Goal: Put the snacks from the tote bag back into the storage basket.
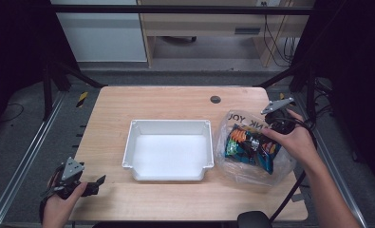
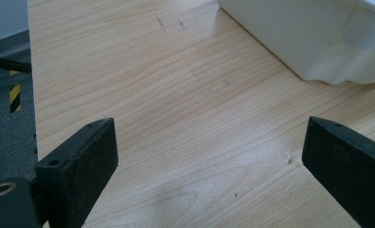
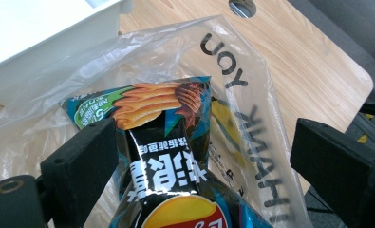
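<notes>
A clear plastic bag (image 1: 237, 124) printed THANK YOU lies on the right of the wooden table (image 1: 175, 102). It holds a dark teal and black chip packet (image 1: 248, 147). My right gripper (image 1: 270, 130) is over the bag. In the right gripper view its jaws stand wide open (image 3: 204, 171) on either side of the chip packet (image 3: 168, 137), without pinching it, and the plastic bag (image 3: 251, 90) spreads behind. My left gripper (image 1: 94, 185) rests low at the table's front left corner. Its own view shows it open (image 2: 209, 161) over bare wood.
An empty white tray (image 1: 136, 156) sits mid-table, left of the bag; its corner shows as the tray (image 2: 289, 42) in the left gripper view and as the tray (image 3: 42, 42) in the right gripper view. A round cable hole (image 1: 215, 99) lies near the far edge.
</notes>
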The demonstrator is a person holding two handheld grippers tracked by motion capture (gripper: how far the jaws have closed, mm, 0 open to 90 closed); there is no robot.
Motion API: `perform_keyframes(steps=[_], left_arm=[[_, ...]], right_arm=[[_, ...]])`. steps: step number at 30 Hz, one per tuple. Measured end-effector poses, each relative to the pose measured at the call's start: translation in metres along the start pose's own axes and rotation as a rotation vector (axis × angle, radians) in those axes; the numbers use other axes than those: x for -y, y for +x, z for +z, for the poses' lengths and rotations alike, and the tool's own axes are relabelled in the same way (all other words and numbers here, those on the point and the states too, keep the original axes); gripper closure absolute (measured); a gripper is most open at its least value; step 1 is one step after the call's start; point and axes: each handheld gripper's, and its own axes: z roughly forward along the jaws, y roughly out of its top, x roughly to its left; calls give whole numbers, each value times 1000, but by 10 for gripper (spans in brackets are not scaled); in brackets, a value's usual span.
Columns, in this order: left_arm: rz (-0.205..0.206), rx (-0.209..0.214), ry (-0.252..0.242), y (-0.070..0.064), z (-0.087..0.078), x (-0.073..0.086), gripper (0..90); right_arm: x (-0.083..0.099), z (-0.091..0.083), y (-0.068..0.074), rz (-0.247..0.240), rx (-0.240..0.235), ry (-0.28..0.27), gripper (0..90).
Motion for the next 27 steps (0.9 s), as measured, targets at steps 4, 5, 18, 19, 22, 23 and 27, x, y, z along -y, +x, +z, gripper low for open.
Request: perform_keyframes(steps=[4,5,18,19,22,23,27], left_arm=[[-6,-21,-7,3,-2,1,41],[-12,-27,-9,4,-2,2,41],[-48,-37,-8,12,-6,8,40],[-48,-36,-11,12,-6,7,40],[-46,-25,-11,12,-6,5,40],[-45,-21,-14,11,-5,5,40],[-25,-10,-4,7,-3,4,40]], right_arm=[[1,11,-3,-9,-10,42,75],[0,13,-4,-11,-6,47,74],[-8,25,3,-51,-44,78,65],[-8,25,4,-58,-45,82,66],[-8,28,6,-69,-49,89,67],[-9,29,6,-71,-52,94,67],[-8,36,9,-106,-67,129,68]])
